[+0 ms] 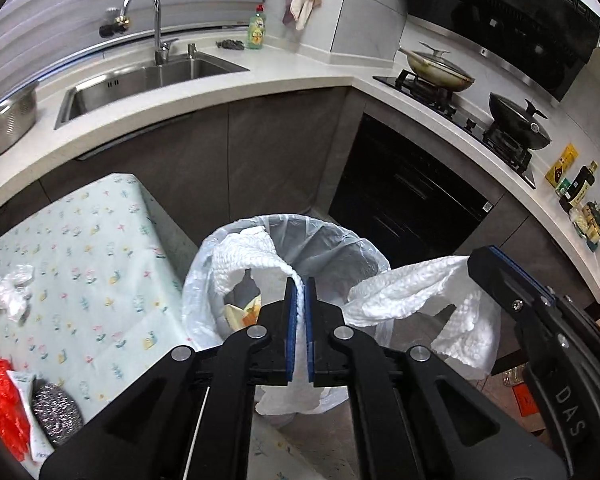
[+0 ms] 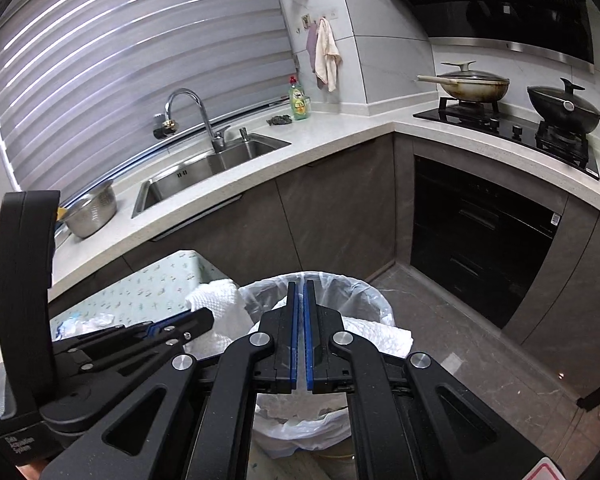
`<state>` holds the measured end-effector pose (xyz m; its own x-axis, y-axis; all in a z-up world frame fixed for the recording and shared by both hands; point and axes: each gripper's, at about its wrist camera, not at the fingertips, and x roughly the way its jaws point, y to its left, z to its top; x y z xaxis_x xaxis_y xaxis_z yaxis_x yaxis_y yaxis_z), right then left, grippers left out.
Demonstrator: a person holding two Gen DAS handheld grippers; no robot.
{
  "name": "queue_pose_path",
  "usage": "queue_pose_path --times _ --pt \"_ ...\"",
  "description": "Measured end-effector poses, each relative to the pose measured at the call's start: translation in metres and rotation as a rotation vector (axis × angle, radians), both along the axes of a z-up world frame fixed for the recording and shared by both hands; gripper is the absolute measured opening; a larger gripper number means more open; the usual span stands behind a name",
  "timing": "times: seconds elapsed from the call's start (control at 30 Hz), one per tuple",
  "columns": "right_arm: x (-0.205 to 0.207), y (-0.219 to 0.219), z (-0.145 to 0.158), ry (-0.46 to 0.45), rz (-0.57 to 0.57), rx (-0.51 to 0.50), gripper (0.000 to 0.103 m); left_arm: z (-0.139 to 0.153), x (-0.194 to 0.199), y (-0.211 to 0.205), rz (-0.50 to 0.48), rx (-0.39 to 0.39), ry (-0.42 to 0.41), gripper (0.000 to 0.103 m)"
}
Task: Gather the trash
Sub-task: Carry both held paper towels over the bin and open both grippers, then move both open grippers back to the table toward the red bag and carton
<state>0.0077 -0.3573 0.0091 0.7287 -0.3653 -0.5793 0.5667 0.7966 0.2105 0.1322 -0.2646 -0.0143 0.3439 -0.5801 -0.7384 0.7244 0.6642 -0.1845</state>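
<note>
Clamped between the blue pads of my left gripper [image 1: 300,280] is a white paper towel [image 1: 256,256], which arches up and hangs directly over the open mouth of the lined trash bin [image 1: 324,236]. My right gripper [image 1: 500,264] pinches a second paper towel [image 1: 420,296] at its tip, just right of the bin's rim. From the right wrist view, the right gripper's jaws sit pressed together above the bin. On the floral-covered table [image 1: 100,248] to the left lie a steel scourer [image 1: 56,408], red plastic [image 1: 4,404] and a crumpled clear wrapper [image 1: 8,292].
</note>
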Motion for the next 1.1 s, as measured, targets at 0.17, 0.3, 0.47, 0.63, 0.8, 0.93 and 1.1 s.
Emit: queue_pose_path --times 0.17,0.3,0.47,0.63,0.8,0.93,1.1 --pt "0.011 -0.009 -0.013 0.036 -0.003 0.013 0.003 -0.012 0.007 -0.005 0.024 0.007 0.013 0.047" --pt "0.021 -0.009 -0.019 0.052 0.009 0.024 0.003 -0.011 0.008 0.006 0.066 0.001 -0.018 0.057" --pt "0.033 -0.004 -0.020 0.055 0.032 0.014 0.006 -0.006 0.009 0.020 0.126 0.018 -0.062 0.060" --pt "0.040 0.005 -0.017 0.049 0.042 0.007 0.014 -0.002 0.013 0.037 0.184 0.046 -0.102 0.061" --pt "0.039 0.021 -0.008 0.036 0.059 -0.015 0.038 0.003 0.018 0.058 0.239 0.050 -0.108 0.061" --pt "0.039 0.040 0.000 0.039 0.086 -0.040 0.047 0.007 0.019 0.077 0.282 0.049 -0.121 0.061" --pt "0.039 0.063 0.008 0.031 0.126 -0.043 0.054 0.016 0.017 0.103 0.333 0.051 -0.139 0.062"
